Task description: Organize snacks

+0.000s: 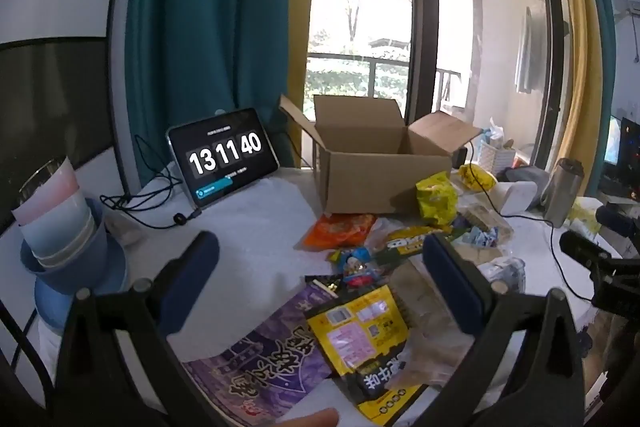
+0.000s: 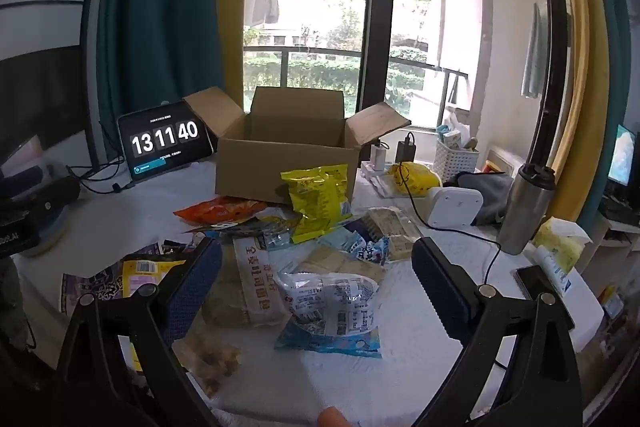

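Observation:
An open cardboard box (image 1: pixel 380 171) (image 2: pixel 284 163) stands at the back of the white table. Several snack packets lie in a heap in front of it: a yellow-green bag (image 1: pixel 436 199) (image 2: pixel 318 199), an orange bag (image 1: pixel 340 229) (image 2: pixel 220 209), a purple packet (image 1: pixel 256 363), a yellow-black packet (image 1: pixel 360 331) and a white-blue packet (image 2: pixel 332 303). My left gripper (image 1: pixel 320 267) hovers open over the purple and yellow-black packets, holding nothing. My right gripper (image 2: pixel 316 267) is open above the white-blue packet and a bread packet (image 2: pixel 256 279), also holding nothing.
A tablet (image 1: pixel 222 157) (image 2: pixel 166 145) showing a clock leans at the back left, with cables. Stacked cups (image 1: pixel 60 223) stand at the left. A steel flask (image 2: pixel 526 207), white device (image 2: pixel 454 207), white basket (image 2: pixel 456 157) and phone (image 2: pixel 540 287) sit on the right.

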`<state>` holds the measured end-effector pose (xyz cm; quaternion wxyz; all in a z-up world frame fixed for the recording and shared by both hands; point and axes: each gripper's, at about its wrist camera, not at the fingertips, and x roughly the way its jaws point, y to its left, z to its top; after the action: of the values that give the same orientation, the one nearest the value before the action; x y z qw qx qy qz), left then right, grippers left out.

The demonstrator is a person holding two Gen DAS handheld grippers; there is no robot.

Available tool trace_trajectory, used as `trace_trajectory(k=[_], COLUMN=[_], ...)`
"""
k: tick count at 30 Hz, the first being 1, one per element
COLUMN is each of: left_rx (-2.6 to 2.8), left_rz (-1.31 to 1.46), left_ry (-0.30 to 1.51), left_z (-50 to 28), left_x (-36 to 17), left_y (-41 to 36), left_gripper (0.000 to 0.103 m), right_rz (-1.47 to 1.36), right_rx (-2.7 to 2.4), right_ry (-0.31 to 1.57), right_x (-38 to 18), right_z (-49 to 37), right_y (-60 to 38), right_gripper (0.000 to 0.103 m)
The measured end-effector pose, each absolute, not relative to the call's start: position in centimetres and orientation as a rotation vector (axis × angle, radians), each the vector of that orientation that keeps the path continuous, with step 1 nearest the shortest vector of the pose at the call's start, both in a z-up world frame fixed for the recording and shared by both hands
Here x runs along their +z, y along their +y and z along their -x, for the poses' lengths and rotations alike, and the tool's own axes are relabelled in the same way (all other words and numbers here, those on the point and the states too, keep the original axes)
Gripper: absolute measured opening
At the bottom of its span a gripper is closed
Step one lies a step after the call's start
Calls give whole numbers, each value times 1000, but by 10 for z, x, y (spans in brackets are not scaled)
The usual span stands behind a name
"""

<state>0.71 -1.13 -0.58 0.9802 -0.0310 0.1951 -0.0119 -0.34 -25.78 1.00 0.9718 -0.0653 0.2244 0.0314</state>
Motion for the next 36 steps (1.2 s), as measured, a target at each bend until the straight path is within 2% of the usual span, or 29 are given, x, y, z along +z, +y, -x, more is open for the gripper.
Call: trace_trajectory(k=[36], left_rx=[-60], left_rz=[47], left_ry=[393], left_z=[-3], left_x=[-5], left_y=[-18], left_gripper=[103], right_rz=[119], right_rx=[74], right_ry=[469], right_x=[9], right_z=[2], right_y=[-258], right_gripper=[98])
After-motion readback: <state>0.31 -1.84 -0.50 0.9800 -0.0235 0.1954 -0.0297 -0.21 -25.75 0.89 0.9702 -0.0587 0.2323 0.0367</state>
